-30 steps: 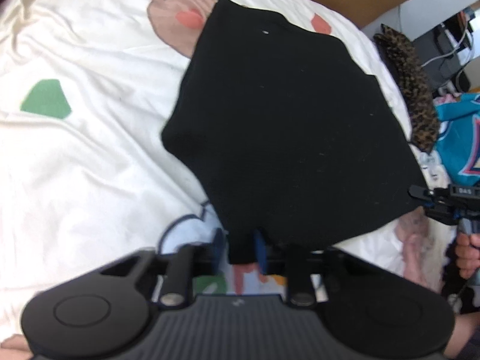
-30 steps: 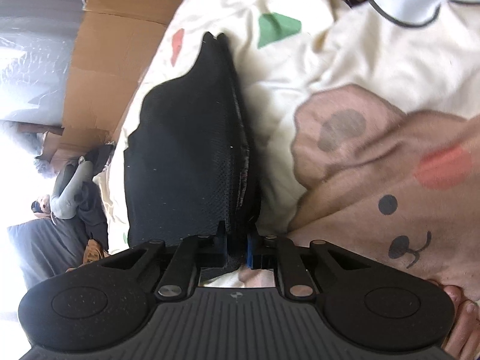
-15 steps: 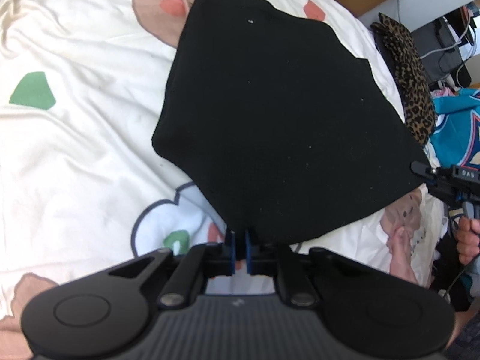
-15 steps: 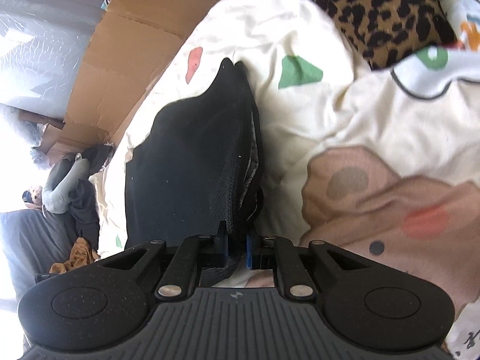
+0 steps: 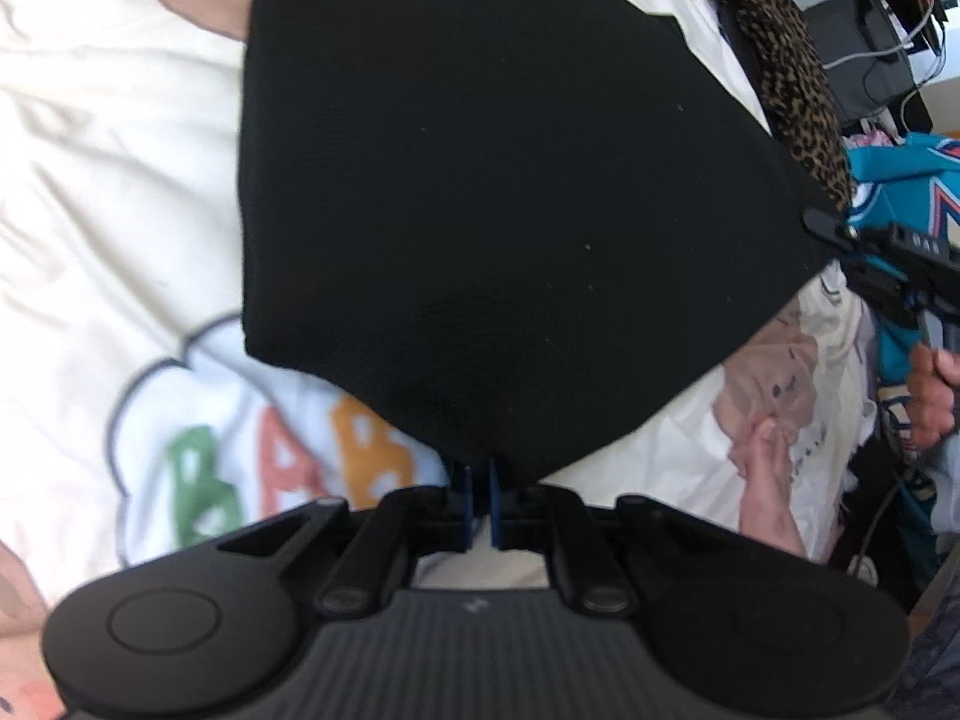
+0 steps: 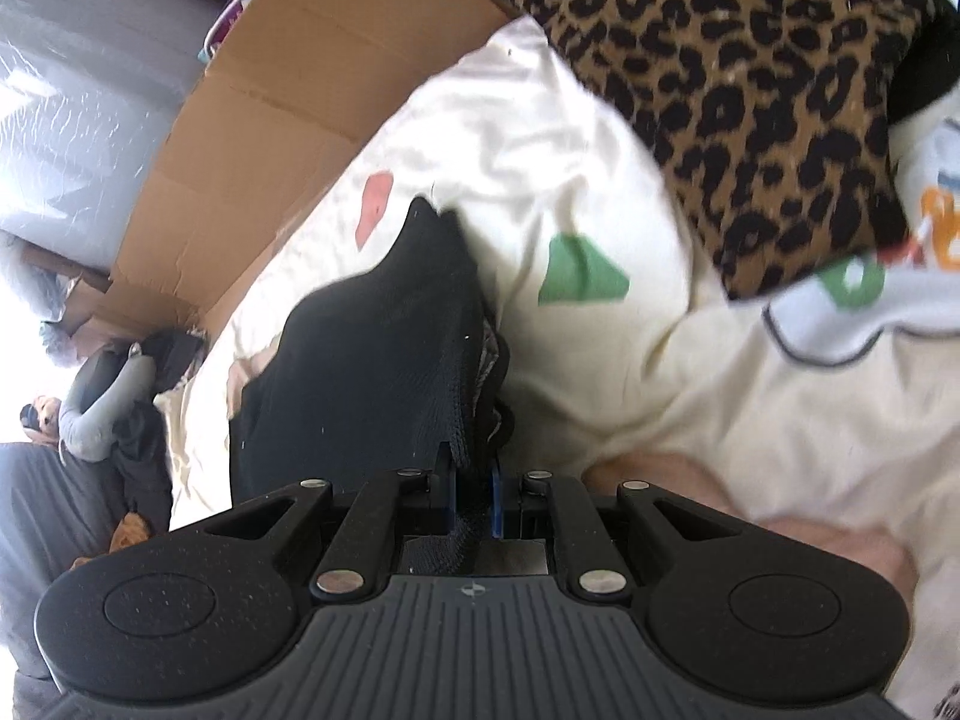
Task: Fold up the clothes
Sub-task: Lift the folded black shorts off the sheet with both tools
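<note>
— What's changed since a moment ago?

— The black garment [image 5: 510, 192] has been lifted and drawn closer, hiding more of the bedsheet [image 5: 102, 192].

— Left side?

— The left hand-held gripper [image 5: 478, 501] is clamped on its near corner; the right hand-held gripper [image 6: 471, 501] pinches the opposite layered edge, so the cloth hangs taut over the bed.

— Any containers?

— Only a cardboard box [image 6: 288, 90] behind; contents hidden.

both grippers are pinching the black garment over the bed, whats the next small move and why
Probably lower both together and lay the black garment flat on the bedsheet. The left gripper and right gripper each clamp a corner, and the cloth hangs stretched between them, so setting it down would finish this fold.
</note>
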Action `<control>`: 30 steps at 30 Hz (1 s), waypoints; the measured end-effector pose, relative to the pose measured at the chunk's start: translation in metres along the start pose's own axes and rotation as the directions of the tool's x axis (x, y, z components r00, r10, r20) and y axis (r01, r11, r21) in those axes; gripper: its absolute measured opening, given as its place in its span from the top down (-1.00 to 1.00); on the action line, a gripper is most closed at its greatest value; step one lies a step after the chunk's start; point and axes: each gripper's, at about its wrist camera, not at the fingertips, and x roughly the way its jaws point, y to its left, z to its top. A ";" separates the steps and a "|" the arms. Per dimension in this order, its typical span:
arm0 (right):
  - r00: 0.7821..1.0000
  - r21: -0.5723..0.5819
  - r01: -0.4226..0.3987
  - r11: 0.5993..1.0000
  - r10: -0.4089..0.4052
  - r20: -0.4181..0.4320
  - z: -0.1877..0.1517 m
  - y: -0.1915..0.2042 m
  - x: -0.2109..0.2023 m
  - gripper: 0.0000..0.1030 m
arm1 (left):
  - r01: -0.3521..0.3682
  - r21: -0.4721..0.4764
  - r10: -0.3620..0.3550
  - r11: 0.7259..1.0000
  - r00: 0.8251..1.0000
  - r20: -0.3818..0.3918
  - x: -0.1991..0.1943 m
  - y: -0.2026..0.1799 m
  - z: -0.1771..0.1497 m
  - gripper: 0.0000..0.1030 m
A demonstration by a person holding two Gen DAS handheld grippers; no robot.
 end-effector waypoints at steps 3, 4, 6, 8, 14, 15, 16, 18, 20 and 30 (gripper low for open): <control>1.000 -0.008 0.010 1.000 -0.009 0.020 0.009 -0.001 -0.001 0.82 | 0.016 0.021 -0.016 1.000 1.000 -0.014 0.015 -0.018 0.008 0.91; 1.000 -0.009 0.014 1.000 -0.014 0.027 0.012 -0.001 -0.002 0.82 | 0.024 0.024 -0.024 0.999 1.000 -0.018 0.019 -0.022 0.010 0.91; 0.999 -0.013 0.019 1.000 -0.019 0.046 0.019 -0.001 -0.002 0.82 | 0.039 0.024 -0.038 0.999 0.999 -0.026 0.026 -0.029 0.013 0.91; 0.998 -0.015 0.024 1.000 -0.023 0.062 0.026 -0.002 -0.002 0.82 | 0.049 0.029 -0.048 0.998 0.998 -0.034 0.032 -0.030 0.015 0.91; 0.995 -0.034 0.039 0.999 -0.035 0.097 0.043 -0.004 0.001 0.82 | 0.061 0.039 -0.059 0.997 0.998 -0.037 0.062 -0.066 0.025 0.92; 0.994 -0.038 0.041 0.998 -0.037 0.101 0.046 -0.004 0.002 0.82 | 0.061 0.040 -0.060 0.997 0.998 -0.032 0.065 -0.071 0.025 0.92; 0.994 -0.044 0.045 0.998 -0.040 0.105 0.049 -0.005 0.003 0.82 | 0.065 0.043 -0.064 0.997 0.998 -0.028 0.067 -0.074 0.024 0.92; 0.993 -0.055 0.052 0.997 -0.046 0.112 0.056 -0.005 0.005 0.82 | 0.076 0.054 -0.075 0.996 0.997 -0.026 0.071 -0.080 0.024 0.92; 0.991 -0.060 0.053 0.997 -0.045 0.123 0.063 -0.006 0.006 0.82 | 0.092 0.045 -0.091 0.995 0.995 -0.029 0.069 -0.079 0.026 0.92; 0.986 -0.098 0.060 0.993 -0.044 0.163 0.088 -0.005 0.012 0.82 | 0.146 0.002 -0.146 0.989 0.989 -0.039 0.075 -0.094 0.030 0.92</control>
